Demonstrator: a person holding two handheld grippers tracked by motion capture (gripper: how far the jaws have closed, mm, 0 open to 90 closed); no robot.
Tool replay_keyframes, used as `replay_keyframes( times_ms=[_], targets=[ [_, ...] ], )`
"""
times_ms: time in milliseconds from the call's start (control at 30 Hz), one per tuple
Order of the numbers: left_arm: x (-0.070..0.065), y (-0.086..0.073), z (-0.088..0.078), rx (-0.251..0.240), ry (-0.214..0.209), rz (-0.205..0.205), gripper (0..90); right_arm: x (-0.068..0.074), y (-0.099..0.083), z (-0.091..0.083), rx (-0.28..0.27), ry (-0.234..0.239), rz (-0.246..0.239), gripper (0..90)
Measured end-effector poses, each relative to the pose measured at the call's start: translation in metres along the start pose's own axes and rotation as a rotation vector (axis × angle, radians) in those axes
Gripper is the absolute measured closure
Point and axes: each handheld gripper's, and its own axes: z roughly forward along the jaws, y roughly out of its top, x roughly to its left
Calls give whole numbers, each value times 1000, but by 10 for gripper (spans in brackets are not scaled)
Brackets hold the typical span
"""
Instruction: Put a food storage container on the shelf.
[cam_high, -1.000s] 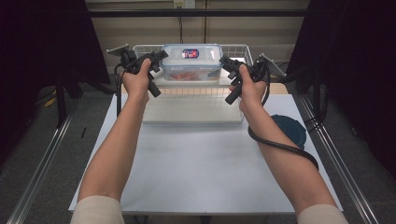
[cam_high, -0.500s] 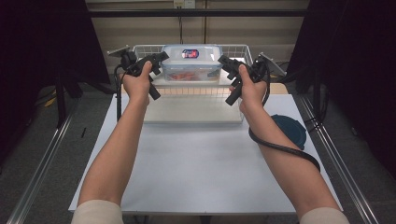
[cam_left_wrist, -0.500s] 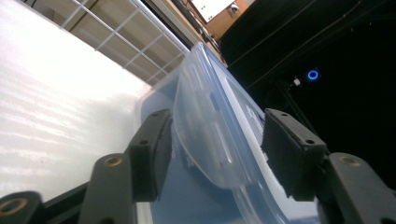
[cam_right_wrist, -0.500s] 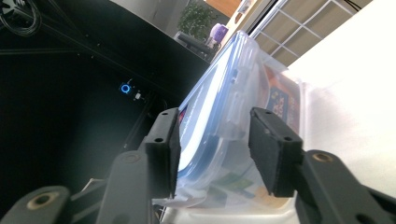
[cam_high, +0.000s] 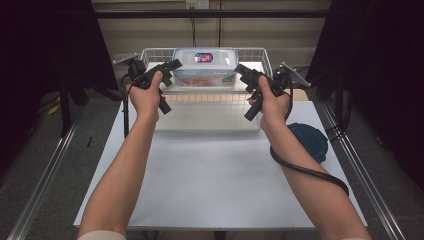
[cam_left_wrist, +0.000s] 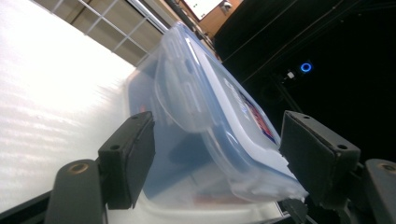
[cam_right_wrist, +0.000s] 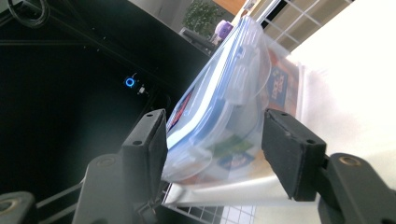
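A clear plastic container (cam_high: 205, 67) with a bluish clip lid and a red label stands in a white wire basket (cam_high: 210, 97) at the back of the table. My left gripper (cam_high: 170, 70) is at its left end and my right gripper (cam_high: 245, 75) at its right end. In the left gripper view the container (cam_left_wrist: 201, 93) lies between the jaws of the left gripper (cam_left_wrist: 219, 154). In the right gripper view its end (cam_right_wrist: 233, 93) sits between the jaws of the right gripper (cam_right_wrist: 217, 135). Both pairs of jaws have just been opening and stand apart from the container's sides.
A round dark blue lid (cam_high: 310, 140) lies on the white table (cam_high: 215, 170) near the right edge, beside my right forearm. The right gripper's cable (cam_high: 305, 170) hangs under that arm. Metal rails run along both sides of the table.
Both grippers stay at the container's ends, with their jaws a little wider than before. The left hand has edged slightly toward me. The container has not moved.
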Motion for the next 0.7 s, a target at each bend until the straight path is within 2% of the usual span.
replay_keyframes(
  times_ms=[333,433,500,533,600,667,700],
  targets=[
    [-5,-15,-13,2,-26,25,201,1,-10,-16,9,29,-6,353],
    [-6,-19,-15,17,-30,30,186,-1,-14,-22,21,33,-7,342],
    [-7,-23,-17,29,-41,27,175,-2,-17,-25,23,36,-19,334],
    [-6,-25,-18,35,-37,39,173,-3,-19,-28,35,30,-27,330],
    [-7,-30,-20,26,-40,37,164,-4,-23,-32,41,31,-38,323],
    [-6,-34,-23,34,-36,52,156,-6,-26,-37,50,32,-31,316],
    [-7,-37,-24,32,-40,41,156,-8,-27,-38,47,31,-41,314]
  ],
)
